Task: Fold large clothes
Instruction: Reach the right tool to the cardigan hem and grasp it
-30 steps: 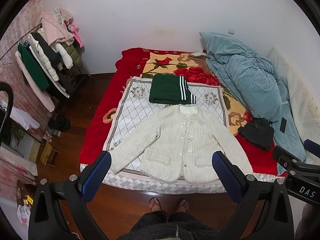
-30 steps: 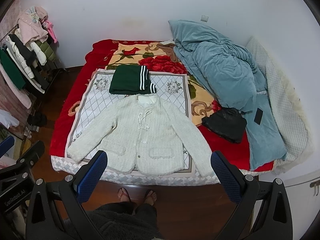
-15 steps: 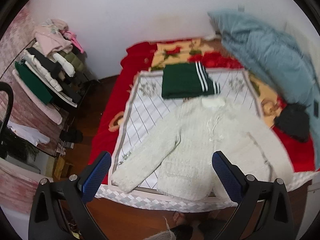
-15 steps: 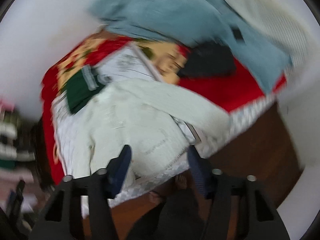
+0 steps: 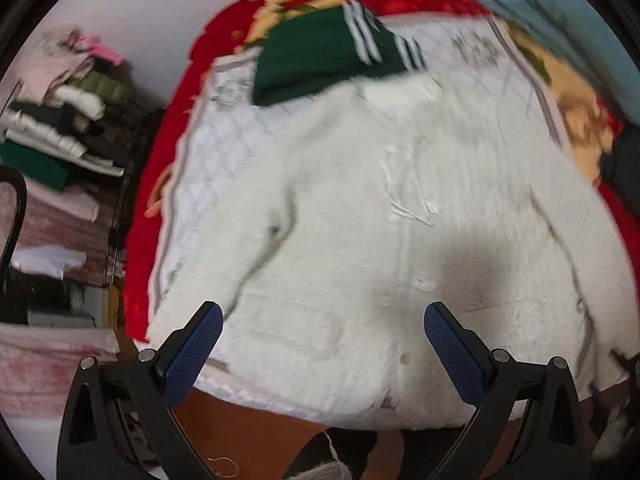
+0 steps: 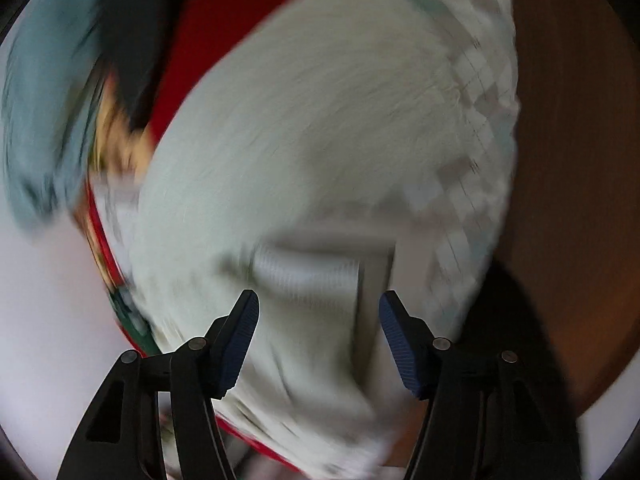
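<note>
A cream knitted cardigan (image 5: 360, 220) lies flat, front up, on a white quilted mat (image 5: 208, 168) on the bed. A folded dark green garment with white stripes (image 5: 328, 52) lies just beyond its collar. My left gripper (image 5: 320, 320) is open and empty, close above the cardigan's hem near the bed's front edge. My right gripper (image 6: 318, 308) is open and empty, low over a cardigan sleeve (image 6: 304, 140) near the mat's edge. The right wrist view is rotated and heavily blurred.
A red floral blanket (image 5: 160, 184) covers the bed. A blue-grey duvet (image 5: 560, 12) is heaped at the far right, with a black item below it. A rack of clothes (image 5: 64, 120) stands left of the bed. Wooden floor (image 6: 572, 160) lies in front.
Both grippers have moved forward and down, close over the cardigan. The right gripper has swung towards the right sleeve, rotated, and its jaws have narrowed. The left stays wide open.
</note>
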Tool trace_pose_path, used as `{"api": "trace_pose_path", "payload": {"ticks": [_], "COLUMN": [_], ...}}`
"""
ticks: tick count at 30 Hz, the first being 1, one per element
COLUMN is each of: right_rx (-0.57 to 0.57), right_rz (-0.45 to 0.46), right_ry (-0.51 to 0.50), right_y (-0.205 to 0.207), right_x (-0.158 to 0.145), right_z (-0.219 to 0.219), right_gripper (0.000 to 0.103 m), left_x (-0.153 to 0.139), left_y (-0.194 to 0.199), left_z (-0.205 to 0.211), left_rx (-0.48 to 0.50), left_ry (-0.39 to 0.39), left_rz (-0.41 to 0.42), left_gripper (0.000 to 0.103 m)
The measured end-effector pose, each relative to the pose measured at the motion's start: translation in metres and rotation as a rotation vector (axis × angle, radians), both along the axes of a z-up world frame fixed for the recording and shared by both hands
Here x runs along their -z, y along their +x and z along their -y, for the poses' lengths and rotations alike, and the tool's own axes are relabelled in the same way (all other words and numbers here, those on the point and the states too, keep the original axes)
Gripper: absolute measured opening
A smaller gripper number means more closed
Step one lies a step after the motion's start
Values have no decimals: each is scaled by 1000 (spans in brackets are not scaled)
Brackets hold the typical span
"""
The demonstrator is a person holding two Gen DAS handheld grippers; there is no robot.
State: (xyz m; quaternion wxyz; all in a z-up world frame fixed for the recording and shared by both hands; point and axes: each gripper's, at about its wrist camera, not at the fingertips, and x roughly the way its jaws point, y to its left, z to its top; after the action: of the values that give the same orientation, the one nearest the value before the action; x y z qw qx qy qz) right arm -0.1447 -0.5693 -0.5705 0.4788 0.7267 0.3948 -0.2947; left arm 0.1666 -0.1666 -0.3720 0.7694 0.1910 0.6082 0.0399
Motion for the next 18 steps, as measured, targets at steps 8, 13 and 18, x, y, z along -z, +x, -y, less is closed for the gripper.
{"api": "trace_pose_path", "payload": {"ticks": [8, 13, 18], "right_rx": [217, 229, 233], "right_rz": [125, 65, -46], "right_ry": [-101, -109, -199], "right_y": [1, 20, 34], "right_x": [34, 50, 13], "right_z": [32, 31, 22], "right_gripper": [65, 52, 14], "left_x": [66, 97, 98], "left_y": [10, 18, 28], "left_z": [54, 79, 79], "left_rx": [35, 52, 50], "left_ry": [24, 19, -15], "left_rz": [-91, -121, -87], "left_gripper": [103, 103, 103]}}
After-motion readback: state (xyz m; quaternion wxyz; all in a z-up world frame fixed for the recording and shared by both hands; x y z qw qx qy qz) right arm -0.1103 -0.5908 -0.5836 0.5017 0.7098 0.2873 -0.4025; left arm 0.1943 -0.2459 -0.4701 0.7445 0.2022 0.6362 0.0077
